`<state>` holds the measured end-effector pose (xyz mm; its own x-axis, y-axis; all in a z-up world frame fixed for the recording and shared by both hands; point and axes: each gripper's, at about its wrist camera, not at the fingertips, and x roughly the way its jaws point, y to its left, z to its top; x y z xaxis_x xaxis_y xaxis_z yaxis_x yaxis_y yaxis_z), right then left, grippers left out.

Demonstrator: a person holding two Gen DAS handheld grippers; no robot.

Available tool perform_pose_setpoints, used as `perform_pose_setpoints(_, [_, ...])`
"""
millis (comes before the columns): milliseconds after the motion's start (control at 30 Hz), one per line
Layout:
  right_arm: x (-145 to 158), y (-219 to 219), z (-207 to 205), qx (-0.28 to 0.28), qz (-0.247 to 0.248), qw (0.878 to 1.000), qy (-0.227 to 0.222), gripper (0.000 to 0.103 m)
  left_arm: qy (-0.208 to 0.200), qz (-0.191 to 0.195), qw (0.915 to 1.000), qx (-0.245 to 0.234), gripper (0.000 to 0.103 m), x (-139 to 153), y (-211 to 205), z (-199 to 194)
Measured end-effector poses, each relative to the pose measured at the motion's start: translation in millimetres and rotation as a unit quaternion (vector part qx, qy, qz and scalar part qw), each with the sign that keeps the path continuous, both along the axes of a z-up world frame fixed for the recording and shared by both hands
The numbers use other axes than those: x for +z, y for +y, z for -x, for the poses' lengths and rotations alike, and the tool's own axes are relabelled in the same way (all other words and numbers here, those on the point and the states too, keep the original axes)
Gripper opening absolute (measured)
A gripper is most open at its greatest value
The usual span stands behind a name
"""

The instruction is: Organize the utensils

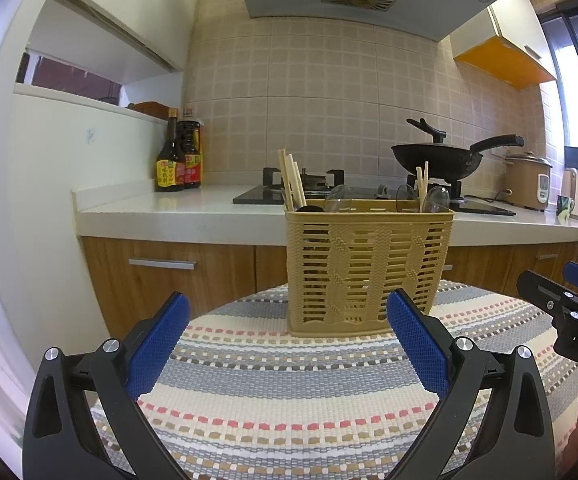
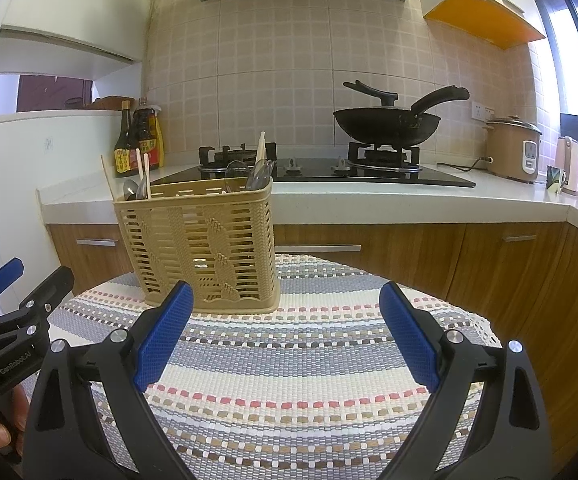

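You had both tools held back from the work: your left gripper stood with its blue pads spread wide and nothing between them, and your right gripper was the same, wide apart and empty.

The tan woven-pattern plastic utensil basket sat upright near the far edge of the striped woven table mat, just ahead of your left gripper and ahead and to the left of your right. Pale wooden chopsticks and metal spoons already stood in it, spread between its ends. No loose utensil lay on the mat in either view, so the sorting looked close to done; whether chopsticks and spoons were properly separated by compartment I could not tell, since the dividers were hidden behind the basket wall.

Behind the table ran a white countertop over wooden cabinets, with a black gas hob, a black wok, dark sauce bottles by the wall and a beige rice cooker beside the window.
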<state>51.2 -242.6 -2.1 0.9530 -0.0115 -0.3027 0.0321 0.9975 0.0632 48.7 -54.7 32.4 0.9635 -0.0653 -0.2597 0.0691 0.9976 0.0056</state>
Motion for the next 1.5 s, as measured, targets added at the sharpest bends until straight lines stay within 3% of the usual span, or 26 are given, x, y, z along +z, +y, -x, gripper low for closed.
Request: perform_pose_setpoints(1500, [-2.0, 5.6, -1.4, 0.005, 0.013, 1.000, 0.007, 0.090, -0.001, 0.005, 1.0000, 0.001, 0.095, 1.3, 1.3, 0.7])
